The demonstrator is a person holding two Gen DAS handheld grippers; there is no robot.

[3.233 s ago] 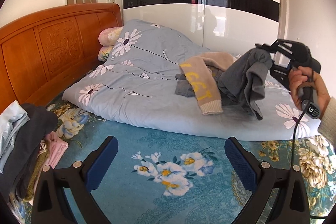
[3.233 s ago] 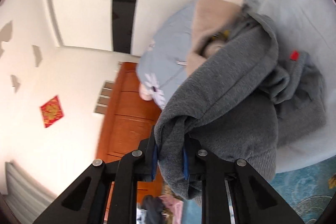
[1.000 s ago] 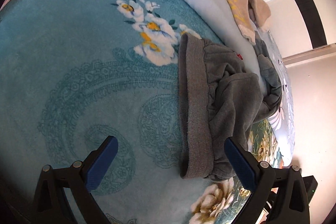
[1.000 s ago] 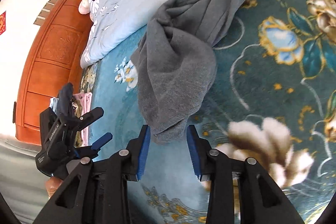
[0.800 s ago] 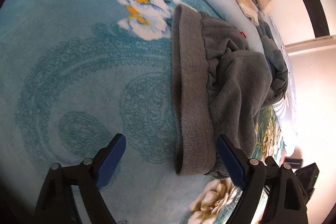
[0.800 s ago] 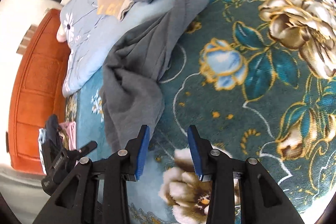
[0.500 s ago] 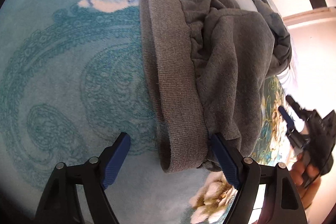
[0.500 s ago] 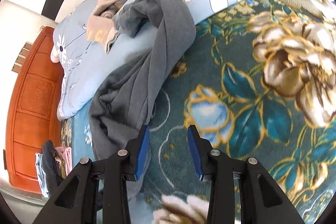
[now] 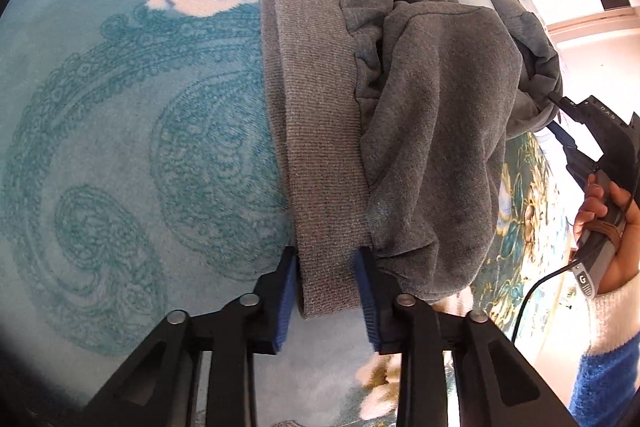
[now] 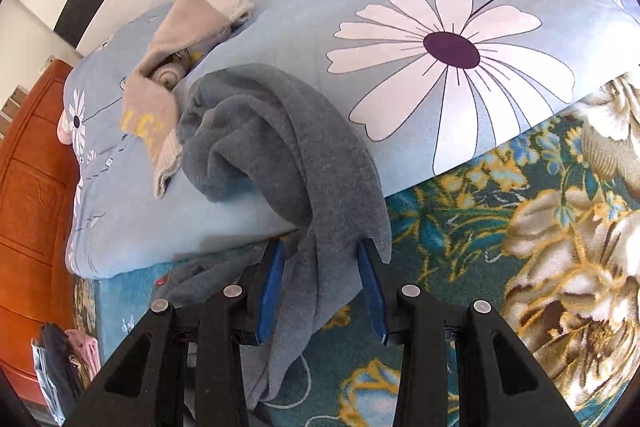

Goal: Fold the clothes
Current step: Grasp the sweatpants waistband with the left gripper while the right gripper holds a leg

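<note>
A grey sweatshirt [image 9: 432, 115] lies bunched on the teal floral blanket [image 9: 120, 131], its ribbed hem [image 9: 316, 131] running toward me. My left gripper [image 9: 326, 267] has its blue pads on both sides of the hem's near end, closed on it. In the right wrist view the sweatshirt [image 10: 288, 163] trails off the quilt's edge. My right gripper [image 10: 320, 267] is open, its pads on both sides of the hanging grey cloth without pinching it. The right gripper also shows in the left wrist view [image 9: 588, 131], held by a hand.
A light blue daisy quilt [image 10: 460, 39] is heaped at the back, with a beige sweater [image 10: 168, 99] on it. An orange wooden headboard [image 10: 28, 195] stands at the left. A stack of folded clothes [image 10: 64, 359] sits near it.
My left gripper has moved up to the sweatshirt's ribbed hem and closed on it. My right gripper let go of the sweatshirt earlier and has moved in around its part hanging off the quilt.
</note>
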